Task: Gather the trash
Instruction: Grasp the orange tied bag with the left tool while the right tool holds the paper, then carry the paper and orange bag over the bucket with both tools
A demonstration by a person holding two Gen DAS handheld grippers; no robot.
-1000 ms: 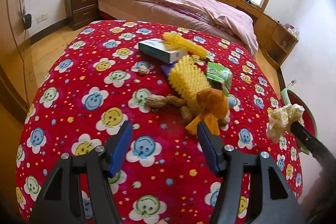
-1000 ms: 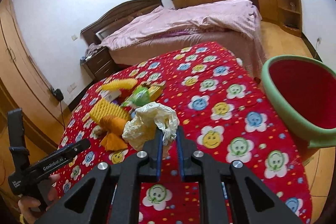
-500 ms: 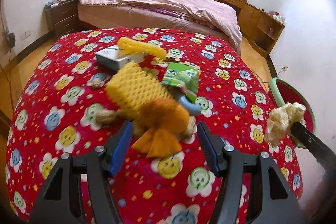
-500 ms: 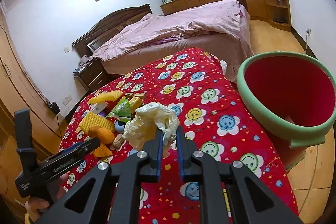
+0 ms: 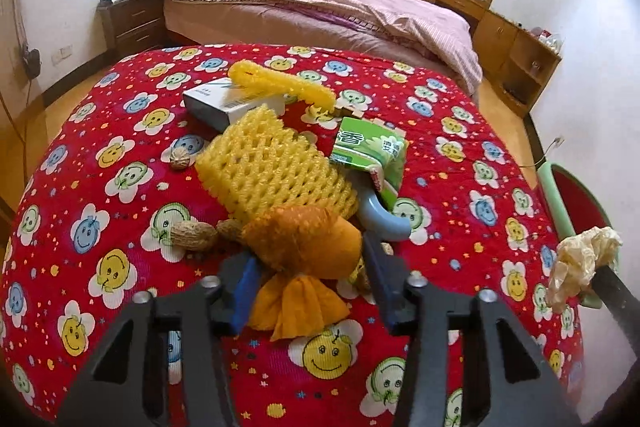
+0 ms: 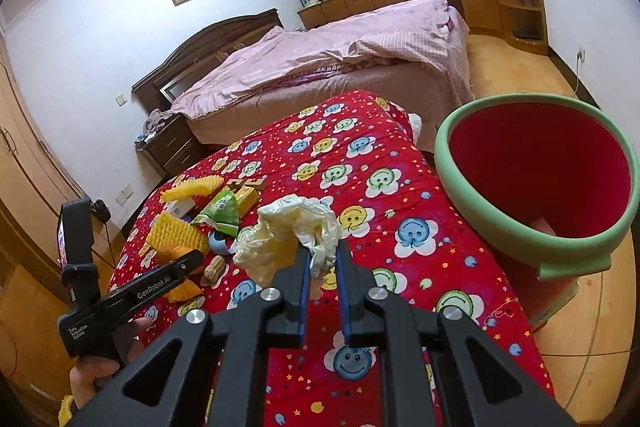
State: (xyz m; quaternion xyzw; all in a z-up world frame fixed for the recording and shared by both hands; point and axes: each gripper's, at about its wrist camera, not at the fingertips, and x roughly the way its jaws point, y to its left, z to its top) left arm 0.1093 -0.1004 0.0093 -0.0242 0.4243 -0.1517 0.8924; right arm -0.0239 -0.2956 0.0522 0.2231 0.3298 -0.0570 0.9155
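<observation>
left claw (image 5: 310,277): closing around the orange net wrap (image 5: 304,247), low middle of frame, on the red tabletop (image 5: 120,227) - to lift it | right claw (image 6: 322,263): clamped on crumpled plastic (image 6: 288,231) - ready for the red bin (image 6: 536,167), right side

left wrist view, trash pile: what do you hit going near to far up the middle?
Orange foam net between the closing left gripper jaws → yellow foam net → white box → long yellow foam strip.
</observation>
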